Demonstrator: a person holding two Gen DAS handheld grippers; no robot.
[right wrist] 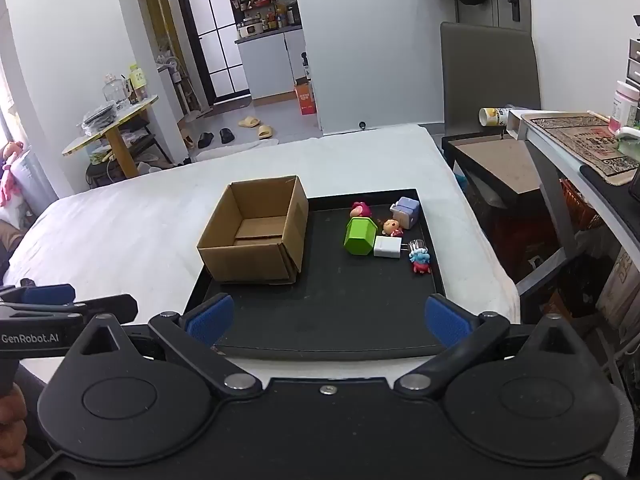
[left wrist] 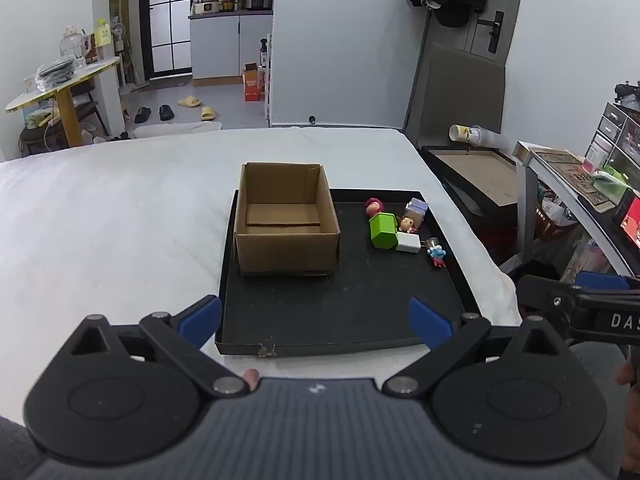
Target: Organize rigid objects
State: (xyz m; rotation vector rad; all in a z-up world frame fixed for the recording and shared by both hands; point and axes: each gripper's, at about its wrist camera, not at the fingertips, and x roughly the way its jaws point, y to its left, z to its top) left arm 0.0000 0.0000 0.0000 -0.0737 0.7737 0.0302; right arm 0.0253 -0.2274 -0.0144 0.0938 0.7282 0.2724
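Observation:
A black tray (left wrist: 344, 320) (right wrist: 320, 320) lies on a white bed. At its left stands an open, empty cardboard box (left wrist: 286, 224) (right wrist: 256, 232). Small items cluster at its right: a green block (left wrist: 382, 232) (right wrist: 360, 236), a white charger (left wrist: 408, 244) (right wrist: 387, 248), a lilac box (left wrist: 416, 206) (right wrist: 406, 210), a pink figure (left wrist: 374, 206) (right wrist: 360, 209), a doll figure (left wrist: 407, 224) (right wrist: 392, 227) and a blue-red figure (left wrist: 437, 256) (right wrist: 419, 261). My left gripper (left wrist: 316, 322) and right gripper (right wrist: 330, 320) hover open over the tray's near edge, nothing between the blue pads.
The white bed (left wrist: 120, 220) spreads to the left. To the right stand a low dark table (left wrist: 472, 176), a grey desk (right wrist: 568, 148) with clutter, and a chair (right wrist: 488, 72). Beyond the bed are a yellow side table (left wrist: 60, 84) and slippers on the floor.

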